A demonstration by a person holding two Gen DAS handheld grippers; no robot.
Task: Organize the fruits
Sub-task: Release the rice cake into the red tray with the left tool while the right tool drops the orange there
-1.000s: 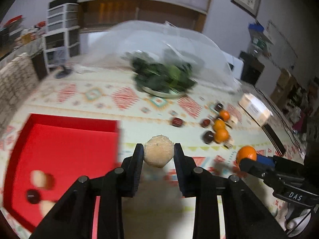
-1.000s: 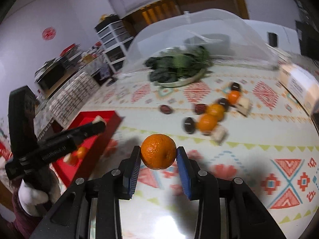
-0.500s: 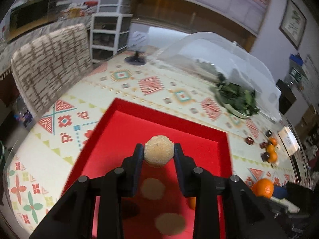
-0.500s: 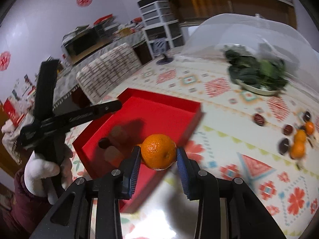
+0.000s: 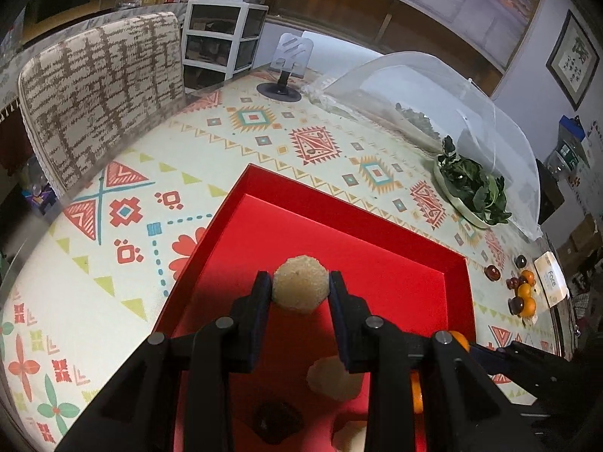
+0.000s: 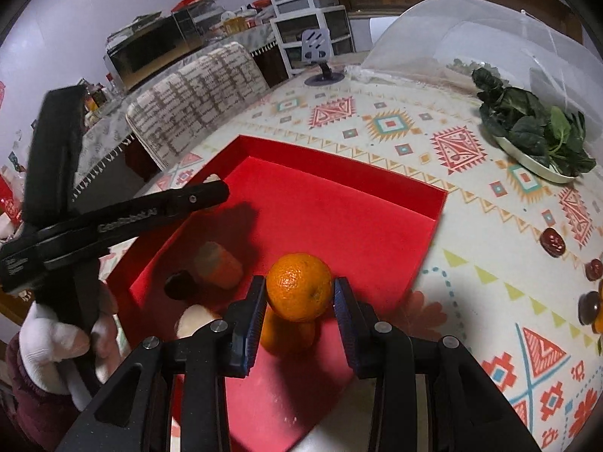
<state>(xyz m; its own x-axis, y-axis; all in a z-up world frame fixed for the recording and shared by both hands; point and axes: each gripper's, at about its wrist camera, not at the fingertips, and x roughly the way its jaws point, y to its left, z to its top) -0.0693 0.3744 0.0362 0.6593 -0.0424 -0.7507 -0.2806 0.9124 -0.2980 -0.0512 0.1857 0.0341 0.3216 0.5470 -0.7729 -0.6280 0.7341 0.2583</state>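
Note:
My left gripper (image 5: 300, 280) is shut on a rough beige ball fruit (image 5: 299, 295) and holds it above the red tray (image 5: 380, 248). Below it in the tray lie another beige ball (image 5: 333, 378) and a dark fruit (image 5: 277, 422). My right gripper (image 6: 299, 284) is shut on an orange (image 6: 297, 295) over the tray's near right part (image 6: 339, 203), just above a second orange (image 6: 290, 335) that lies in the tray. A beige ball (image 6: 218, 265) and a dark fruit (image 6: 181, 284) lie to its left. Loose oranges and dark fruits (image 5: 524, 295) stay on the tablecloth at right.
A plate of green leaves (image 5: 473, 192) sits by a clear mesh food cover (image 5: 433, 86) at the back right. A white box (image 5: 550, 282) lies beside the loose fruit. A patterned chair back (image 5: 101, 86) stands at the table's left edge, and a phone stand (image 5: 286, 71) at the far edge.
Both grippers have carried their fruit leftward from the loose pile to above the red tray and come lower. Their grips are unchanged.

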